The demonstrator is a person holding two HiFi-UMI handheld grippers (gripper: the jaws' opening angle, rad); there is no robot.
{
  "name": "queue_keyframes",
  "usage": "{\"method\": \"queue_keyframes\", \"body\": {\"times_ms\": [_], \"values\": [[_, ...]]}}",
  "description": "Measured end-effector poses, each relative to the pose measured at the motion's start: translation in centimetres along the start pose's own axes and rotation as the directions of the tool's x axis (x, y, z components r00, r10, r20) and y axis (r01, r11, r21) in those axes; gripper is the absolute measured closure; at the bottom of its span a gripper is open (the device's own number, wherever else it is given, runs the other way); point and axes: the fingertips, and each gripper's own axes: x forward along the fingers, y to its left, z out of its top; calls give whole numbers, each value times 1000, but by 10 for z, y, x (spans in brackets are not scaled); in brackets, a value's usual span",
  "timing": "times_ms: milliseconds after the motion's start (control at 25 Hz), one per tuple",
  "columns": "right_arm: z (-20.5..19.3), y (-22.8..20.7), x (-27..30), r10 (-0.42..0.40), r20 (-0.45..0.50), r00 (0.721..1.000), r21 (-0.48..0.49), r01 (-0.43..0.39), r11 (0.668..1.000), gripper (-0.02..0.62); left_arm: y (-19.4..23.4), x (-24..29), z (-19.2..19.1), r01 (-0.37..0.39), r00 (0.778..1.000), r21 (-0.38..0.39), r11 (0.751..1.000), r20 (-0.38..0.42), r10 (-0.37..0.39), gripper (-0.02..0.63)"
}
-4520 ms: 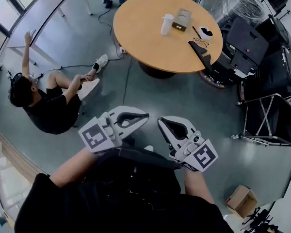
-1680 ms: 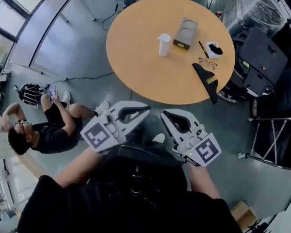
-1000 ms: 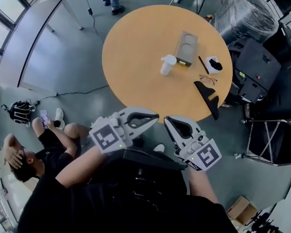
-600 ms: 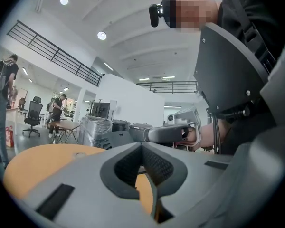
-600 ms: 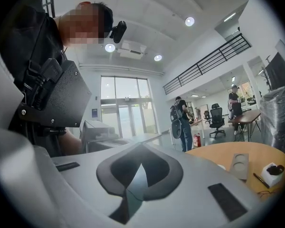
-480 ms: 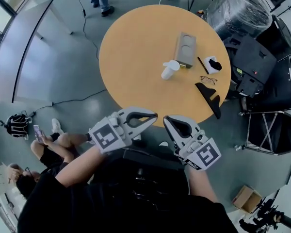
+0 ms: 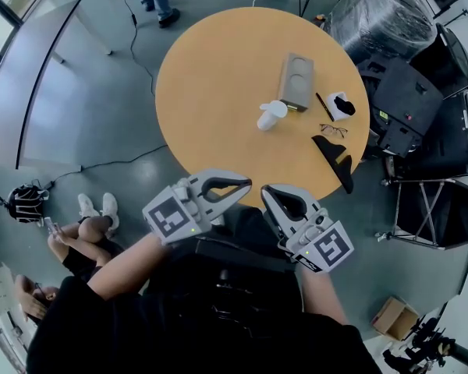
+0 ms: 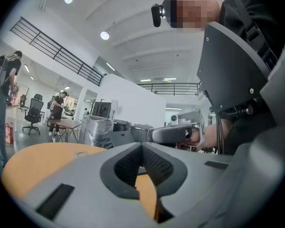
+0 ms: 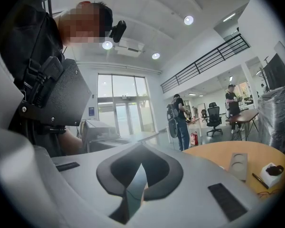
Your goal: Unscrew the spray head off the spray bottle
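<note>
**Both grippers shut and empty, short of the table; bottle untouched**

- Left gripper (image 7: 245, 184): jaws pressed together, nothing between them. Held level just off the near edge of the round orange table (image 7: 210, 76), tips aimed toward the far side.
- Right gripper (image 7: 265, 192): the same, jaws closed on nothing. It sits just right of the left one, their tips near each other but apart.
- Spray bottle (image 7: 270, 115): small and white, on the table right of centre, well apart from both grippers. It looks to be standing on its base with its long axis up and down. From the head view it appears to lean, with the broader top end toward the far right. Too small to tell which way the nozzle faces. The spray head is still on.
- Just beyond the bottle, on the far right, lies a flat grey box (image 7: 296, 82).
- Further right along the table are a dark pen (image 7: 324, 106), a white-and-black item (image 7: 342, 105), a pair of glasses (image 7: 332, 129) and a black wedge-shaped object (image 7: 335, 158) at the right rim.
- A person (image 7: 62, 244) sits on the floor, near left.
</note>
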Motion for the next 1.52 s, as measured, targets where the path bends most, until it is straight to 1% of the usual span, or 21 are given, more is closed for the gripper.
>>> {"method": "queue_keyframes", "body": {"times_ms": [320,520,640,800,960,1000,1080,1200,1280,1400,1520], "values": [[-1,-51,-7,38,5,999,12,-38,999,604,27,42,1,-54,999,-22,998,-8,54,602],[0,-99,-11,68,-7,998,8,-68,998,604,54,81,0,-101,995,-34,994,-14,101,601],[0,-130,-14,105,-11,994,9,-105,994,603,71,106,1,-140,990,-27,990,-11,140,603],[-7,-169,-18,152,-22,988,6,-152,988,604,93,136,-7,-199,980,-22,980,-17,199,601],[-19,-201,-15,213,-37,976,-32,-214,976,604,113,161,-19,-264,962,43,964,-59,266,601],[-24,-208,-13,229,-46,972,-29,-231,973,603,119,167,-22,-279,958,48,959,-61,282,600],[-32,-223,-9,252,-49,967,-20,-253,967,603,131,174,-30,-309,949,32,951,-60,310,595],[-53,-242,2,273,-79,959,-8,-275,962,603,150,180,-47,-345,937,9,939,-64,345,595],[-71,-256,11,270,-95,958,5,-271,962,603,165,183,-66,-354,931,22,935,-81,355,595],[-111,-276,24,247,-128,960,37,-245,969,603,189,188,-110,-379,918,12,926,-124,377,594],[-155,-296,42,218,-148,965,39,-215,976,603,221,190,-160,-389,913,3,921,-134,386,594]]}}
